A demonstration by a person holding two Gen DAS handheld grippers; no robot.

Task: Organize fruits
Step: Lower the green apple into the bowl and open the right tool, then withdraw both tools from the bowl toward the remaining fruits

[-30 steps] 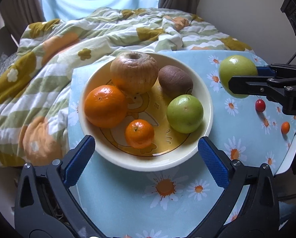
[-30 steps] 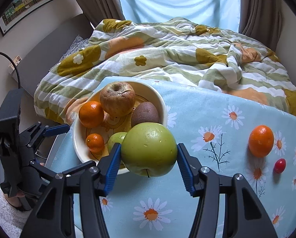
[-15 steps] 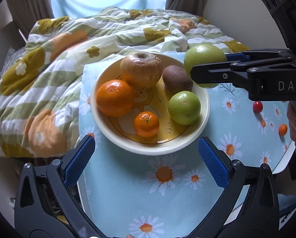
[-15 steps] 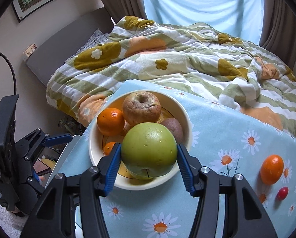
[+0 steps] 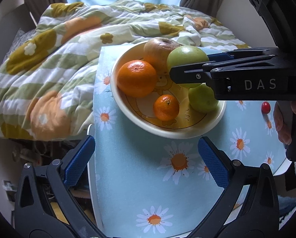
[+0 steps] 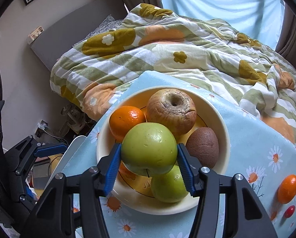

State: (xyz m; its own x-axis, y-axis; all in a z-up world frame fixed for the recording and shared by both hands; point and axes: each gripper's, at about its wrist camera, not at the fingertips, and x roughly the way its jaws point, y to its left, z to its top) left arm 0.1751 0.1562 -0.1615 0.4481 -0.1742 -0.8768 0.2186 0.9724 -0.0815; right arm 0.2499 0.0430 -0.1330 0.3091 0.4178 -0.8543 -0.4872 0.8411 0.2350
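My right gripper is shut on a large green apple and holds it just above the middle of the cream bowl; the apple also shows in the left wrist view. The bowl holds a wrinkled brown apple, a big orange, a small mandarin, a kiwi and a smaller green fruit. My left gripper is open and empty, near the table's front edge, short of the bowl.
The bowl stands on a blue daisy tablecloth. A loose mandarin and a cherry tomato lie on the cloth to the right. A quilt-covered bed lies behind the table. The table's left edge drops to the floor.
My right gripper has carried the green apple leftward from beside the bowl to above its middle. My left gripper has pulled back and to the left a little.
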